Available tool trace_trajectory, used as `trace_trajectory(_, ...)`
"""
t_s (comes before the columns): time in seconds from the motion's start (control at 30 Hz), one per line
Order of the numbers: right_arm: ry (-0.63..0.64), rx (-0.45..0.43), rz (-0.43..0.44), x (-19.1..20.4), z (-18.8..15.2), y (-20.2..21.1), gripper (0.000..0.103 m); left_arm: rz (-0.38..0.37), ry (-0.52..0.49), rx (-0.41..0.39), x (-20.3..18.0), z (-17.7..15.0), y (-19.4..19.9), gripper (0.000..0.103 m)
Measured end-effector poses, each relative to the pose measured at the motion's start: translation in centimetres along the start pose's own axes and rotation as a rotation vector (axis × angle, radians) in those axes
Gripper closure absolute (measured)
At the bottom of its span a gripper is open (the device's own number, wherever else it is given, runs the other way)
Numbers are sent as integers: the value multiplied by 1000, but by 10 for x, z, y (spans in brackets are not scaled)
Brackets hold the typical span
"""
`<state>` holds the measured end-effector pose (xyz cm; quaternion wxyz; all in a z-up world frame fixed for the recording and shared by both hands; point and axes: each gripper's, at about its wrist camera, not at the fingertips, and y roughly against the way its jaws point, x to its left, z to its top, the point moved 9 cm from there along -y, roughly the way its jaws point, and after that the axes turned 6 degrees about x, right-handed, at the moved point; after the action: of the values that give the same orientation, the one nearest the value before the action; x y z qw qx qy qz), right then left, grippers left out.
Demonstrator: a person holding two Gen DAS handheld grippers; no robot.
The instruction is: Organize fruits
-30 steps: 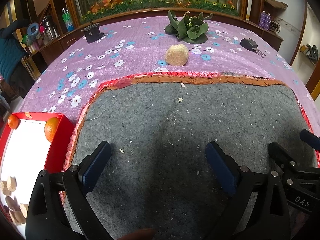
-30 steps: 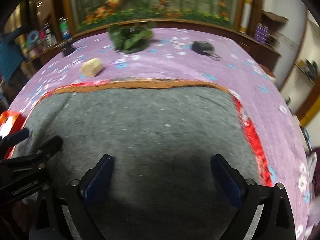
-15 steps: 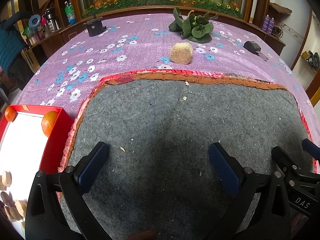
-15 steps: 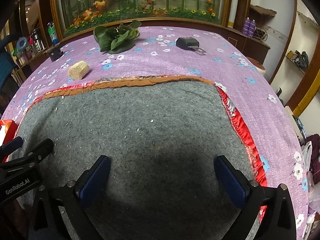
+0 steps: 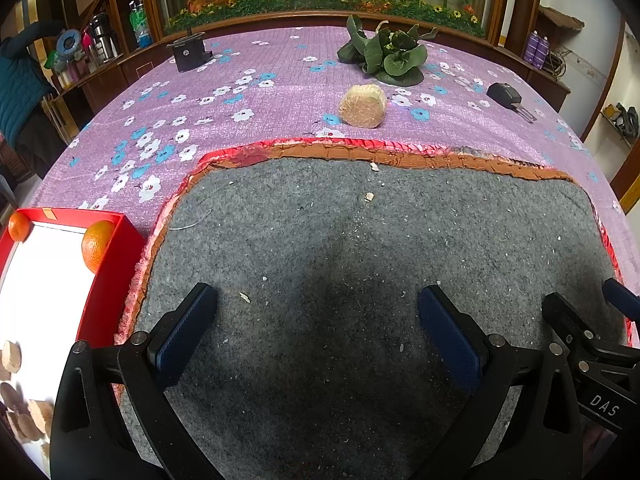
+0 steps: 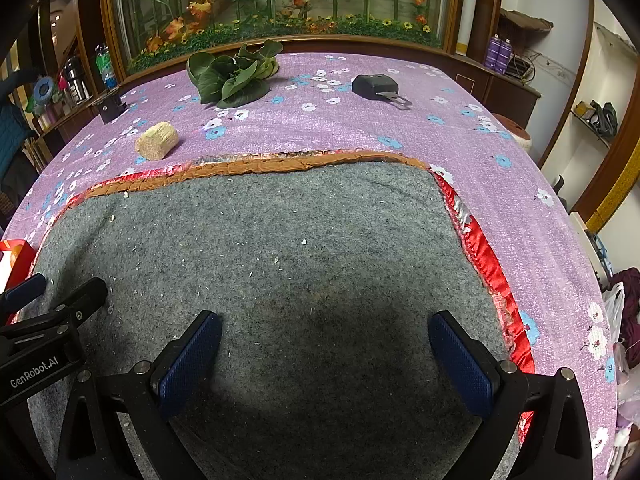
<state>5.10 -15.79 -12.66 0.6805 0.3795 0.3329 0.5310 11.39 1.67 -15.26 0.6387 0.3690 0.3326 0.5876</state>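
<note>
Your left tongs (image 5: 316,340) and right tongs (image 6: 324,364) hover apart and empty over the grey mat (image 5: 360,240), so (between picks, I judge) reach left next toward the oranges (image 5: 96,245) in the red box (image 5: 116,280).

mat (image 5: 360,264): grey, red-orange trim | cloth (image 5: 240,80): purple, white-blue flowers | box (image 5: 116,272): red | 2 oranges (image 5: 96,244): orange

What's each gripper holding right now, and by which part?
Nothing. The left gripper and right gripper are both open over the grey mat, with only mat between their pads.
</note>
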Motion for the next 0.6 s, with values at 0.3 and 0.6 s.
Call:
trace_trajectory(0.3,0,-1,2,0,-1,0,0,0,0,0,0,0,0,0)
trace_trajectory(0.6,0,1,3,0,-1,0,0,0,0,0,0,0,0,0)
